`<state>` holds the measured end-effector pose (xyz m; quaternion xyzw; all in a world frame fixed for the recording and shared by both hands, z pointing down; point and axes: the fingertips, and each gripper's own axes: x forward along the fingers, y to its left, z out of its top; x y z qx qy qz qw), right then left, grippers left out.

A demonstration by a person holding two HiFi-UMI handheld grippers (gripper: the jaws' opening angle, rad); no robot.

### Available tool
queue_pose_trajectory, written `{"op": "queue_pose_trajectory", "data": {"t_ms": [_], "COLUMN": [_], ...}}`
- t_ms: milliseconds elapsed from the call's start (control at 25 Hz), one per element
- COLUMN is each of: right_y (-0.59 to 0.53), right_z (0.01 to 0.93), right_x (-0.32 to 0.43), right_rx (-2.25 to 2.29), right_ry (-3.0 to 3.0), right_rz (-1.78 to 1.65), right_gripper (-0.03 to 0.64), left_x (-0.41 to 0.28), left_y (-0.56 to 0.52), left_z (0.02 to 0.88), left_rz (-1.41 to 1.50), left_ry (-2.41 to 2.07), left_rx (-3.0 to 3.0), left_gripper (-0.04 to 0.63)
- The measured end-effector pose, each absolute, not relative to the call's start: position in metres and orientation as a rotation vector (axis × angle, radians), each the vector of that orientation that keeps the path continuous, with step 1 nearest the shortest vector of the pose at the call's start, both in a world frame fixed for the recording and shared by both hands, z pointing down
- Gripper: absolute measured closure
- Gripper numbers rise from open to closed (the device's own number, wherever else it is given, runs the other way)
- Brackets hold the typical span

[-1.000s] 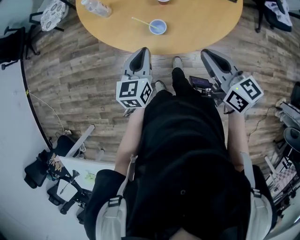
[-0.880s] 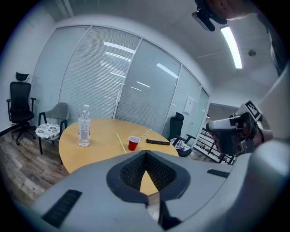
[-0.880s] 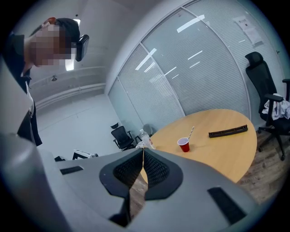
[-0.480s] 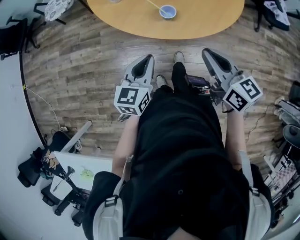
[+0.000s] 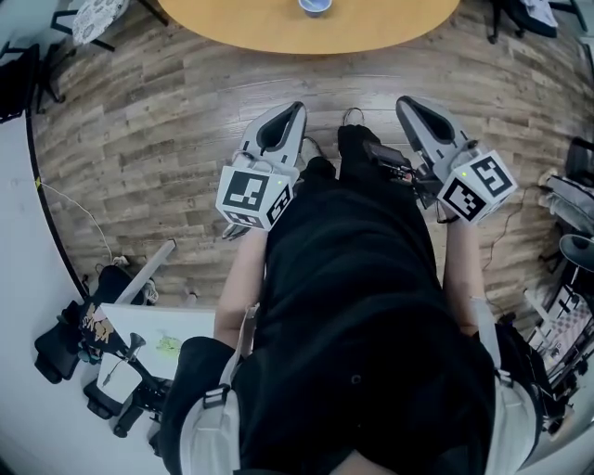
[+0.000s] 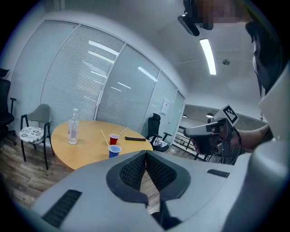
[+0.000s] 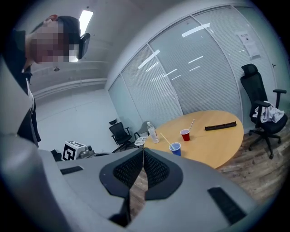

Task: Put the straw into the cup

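A blue cup (image 6: 114, 150) stands on the round wooden table (image 6: 86, 152) with a pale straw (image 6: 103, 137) leaning in it. Behind it is a red cup (image 6: 114, 138) holding a striped straw (image 6: 123, 131). The right gripper view shows the same blue cup (image 7: 175, 148), its straw (image 7: 165, 138) and the red cup (image 7: 185, 134). In the head view only the blue cup (image 5: 314, 6) peeks in at the top edge. My left gripper (image 5: 293, 111) and right gripper (image 5: 406, 104) hover over the floor, well short of the table, both shut and holding nothing.
A clear water bottle (image 6: 72, 132) and a long black bar (image 7: 220, 126) also lie on the table. Office chairs (image 7: 263, 113) stand round it, one with a patterned seat (image 6: 34, 131). Gear and cables lie on the wooden floor (image 5: 139, 167) at left.
The table and cups have slid up toward the top edge of the head view, so I stand farther from them. Both grippers keep their pose, shut.
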<state>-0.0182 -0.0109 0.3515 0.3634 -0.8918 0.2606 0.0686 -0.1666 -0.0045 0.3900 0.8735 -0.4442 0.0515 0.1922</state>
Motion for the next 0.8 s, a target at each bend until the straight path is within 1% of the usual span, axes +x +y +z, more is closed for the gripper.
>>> {"op": "queue_pose_trajectory", "data": {"t_ms": [400, 600, 800], "right_y": [-0.003, 0.018, 0.038], "right_z": [0.33, 0.321, 0.314], "right_x": [0.003, 0.033, 0.078], "right_rx": [0.967, 0.898, 0.905], "right_ry": [-2.804, -2.846, -2.883], "right_rz": [0.666, 0.603, 0.631], "right_gripper": [0.598, 0.599, 0.598], "left_x": [-0.142, -0.097, -0.042], "left_y": [0.014, 0.024, 0.042], "left_z": [0.365, 0.356, 0.333], "left_rz": [0.167, 0.152, 0.107], "left_ry": [-1.293, -1.251, -1.196], "left_rx": [2.482, 2.503, 2.545], "left_gripper": [0.583, 0.583, 0.583]}}
